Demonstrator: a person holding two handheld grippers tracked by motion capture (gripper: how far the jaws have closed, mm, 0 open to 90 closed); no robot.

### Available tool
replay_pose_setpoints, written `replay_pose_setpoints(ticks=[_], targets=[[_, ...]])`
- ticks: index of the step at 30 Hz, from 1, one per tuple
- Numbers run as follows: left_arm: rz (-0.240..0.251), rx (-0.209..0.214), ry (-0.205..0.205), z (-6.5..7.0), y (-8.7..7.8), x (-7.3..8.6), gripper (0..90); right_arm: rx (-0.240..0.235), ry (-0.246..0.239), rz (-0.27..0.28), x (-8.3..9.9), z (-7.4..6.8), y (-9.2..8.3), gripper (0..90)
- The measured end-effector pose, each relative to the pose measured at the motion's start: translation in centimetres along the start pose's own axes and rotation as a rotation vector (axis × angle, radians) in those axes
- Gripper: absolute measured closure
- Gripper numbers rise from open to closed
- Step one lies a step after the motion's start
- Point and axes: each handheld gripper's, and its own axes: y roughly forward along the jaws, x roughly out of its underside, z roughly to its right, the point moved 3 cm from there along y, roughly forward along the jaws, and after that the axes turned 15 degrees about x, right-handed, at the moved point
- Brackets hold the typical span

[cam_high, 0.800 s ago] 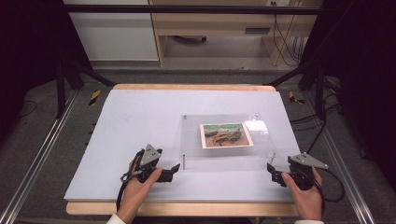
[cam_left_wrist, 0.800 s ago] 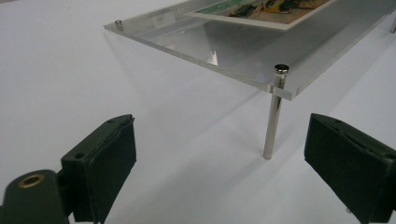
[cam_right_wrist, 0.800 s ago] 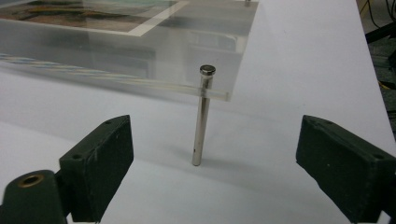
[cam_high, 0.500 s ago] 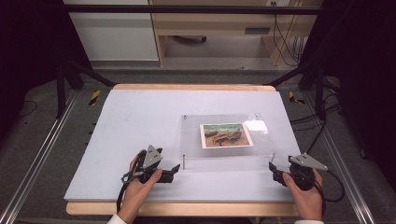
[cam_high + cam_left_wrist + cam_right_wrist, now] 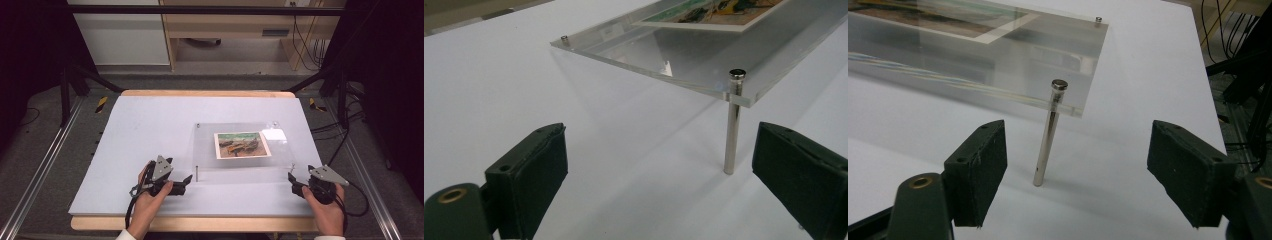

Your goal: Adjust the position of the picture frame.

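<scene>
2 hand-held grippers rest on the white worktop (image 5: 150, 125), jaws spread wide: the left hand-held gripper (image 5: 186, 179) and right hand-held gripper (image 5: 291, 178) each face a near metal leg (image 5: 733, 122) of the clear acrylic picture stand (image 5: 240, 160).

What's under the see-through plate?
Metal legs hold the clear plate up off the white table. Beneath it shows bare table. The picture hides the spot below it.

I see each black hand-held gripper (image 5: 172, 186) topped by a grey three-cornered plate (image 5: 161, 167), black cables (image 5: 131, 207) trailing, white cuffs (image 5: 131, 235) at my wrists.
</scene>
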Motion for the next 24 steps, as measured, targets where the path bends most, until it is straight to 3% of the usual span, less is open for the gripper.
replay_pose_setpoints(ticks=[4,5,10,15,19,24], targets=[[0.015,0.004,-0.009,0.1,-0.1,0.0,4.3,0.002,0.015,-0.006,0.3,-0.3,0.0,18.3],[0.027,0.004,-0.008,0.2,-0.2,0.0,3.5,-0.019,0.017,-0.013,0.4,-0.7,0.2,18.5],[0.050,0.048,-0.024,0.5,0.1,-0.1,3.4,-0.062,-0.007,-0.008,0.0,-1.4,0.6,25.0],[0.036,0.098,-0.068,1.2,0.6,-0.1,4.3,-0.078,0.018,-0.020,0.1,-1.2,1.7,38.4],[0.037,0.126,-0.092,1.5,0.6,-0.2,5.2,-0.149,0.086,-0.028,-0.1,-0.8,3.1,45.4],[0.054,0.140,-0.087,1.4,0.2,-0.7,5.3,-0.182,0.120,-0.020,-0.1,-0.7,3.4,62.0]])
